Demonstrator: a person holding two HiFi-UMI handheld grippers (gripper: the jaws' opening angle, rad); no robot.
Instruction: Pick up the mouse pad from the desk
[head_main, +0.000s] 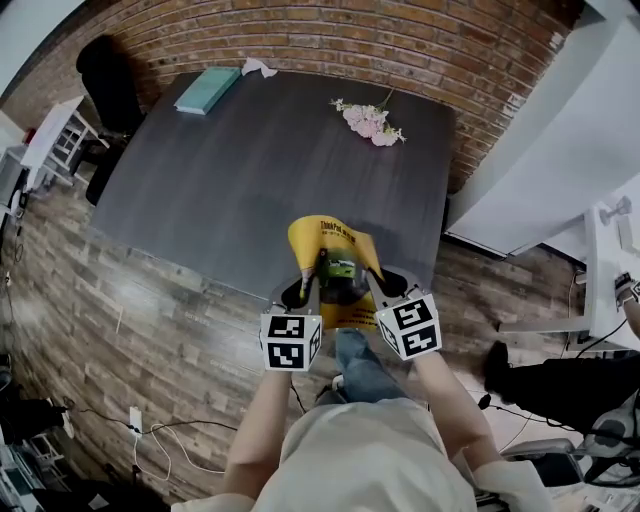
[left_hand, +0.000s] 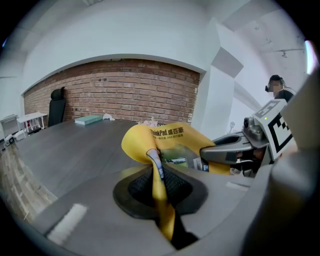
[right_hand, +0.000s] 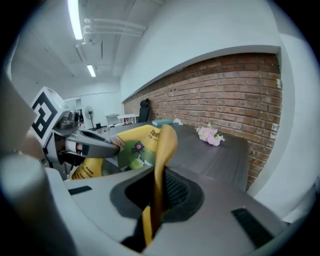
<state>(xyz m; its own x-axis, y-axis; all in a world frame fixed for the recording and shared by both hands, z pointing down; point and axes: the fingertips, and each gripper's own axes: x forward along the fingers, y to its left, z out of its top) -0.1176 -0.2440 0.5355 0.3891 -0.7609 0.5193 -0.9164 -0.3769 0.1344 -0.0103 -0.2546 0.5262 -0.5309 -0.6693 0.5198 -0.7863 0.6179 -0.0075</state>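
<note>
Mouse pad (head_main: 332, 240) (one) is pinched by left gripper (head_main: 307, 284) and right gripper (head_main: 381, 284).

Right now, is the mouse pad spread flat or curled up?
Curled: the mouse pad bows between the left gripper and right gripper, each shut on one edge.

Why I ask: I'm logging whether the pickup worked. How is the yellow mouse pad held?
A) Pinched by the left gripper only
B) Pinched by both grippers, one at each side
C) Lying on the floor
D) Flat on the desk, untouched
B: the left gripper and the right gripper each have their jaws shut on an edge of the mouse pad, which curls up between them.
</note>
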